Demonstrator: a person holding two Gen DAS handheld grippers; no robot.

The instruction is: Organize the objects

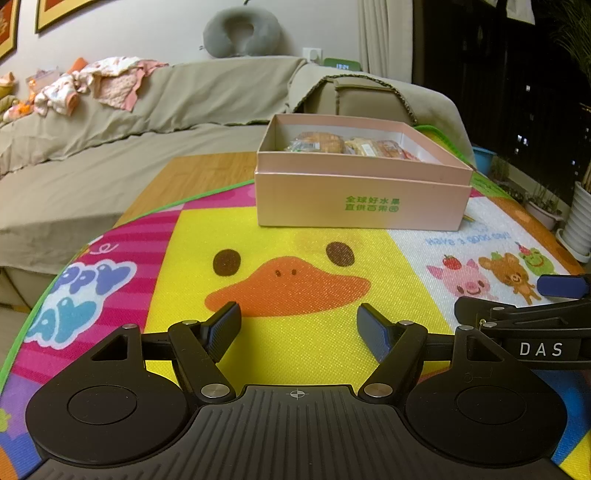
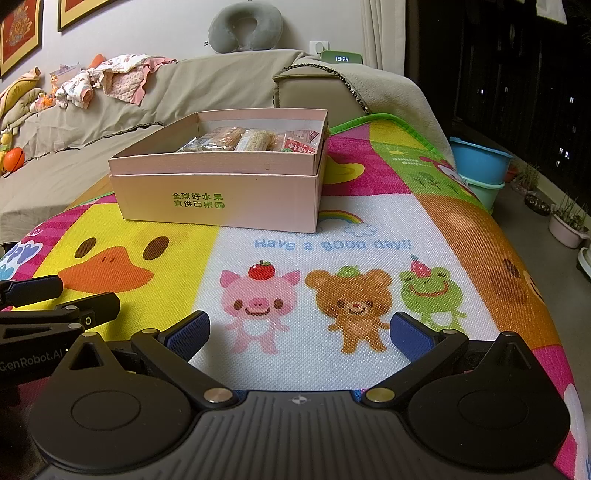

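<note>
A pink cardboard box (image 1: 364,203) (image 2: 218,201) with green print stands on a colourful cartoon mat (image 1: 295,339) (image 2: 332,236), nested in its lid. Several wrapped snack packets (image 1: 332,144) (image 2: 243,142) lie inside it. My left gripper (image 1: 297,326) is open over the yellow duck picture, well short of the box, with nothing between its fingers. My right gripper (image 2: 299,334) is open too, empty, above the pig and bear pictures, to the right of the box's front. Each gripper shows at the edge of the other's view, the right one (image 1: 535,314) and the left one (image 2: 48,306).
A beige covered sofa (image 1: 110,147) (image 2: 74,122) runs behind and to the left, with piled baby clothes (image 1: 92,85) and a grey neck pillow (image 2: 245,26). Stacked blue tubs (image 2: 480,166) and potted plants (image 2: 569,221) stand on the floor at right. A clock (image 2: 341,58) reads 19:24.
</note>
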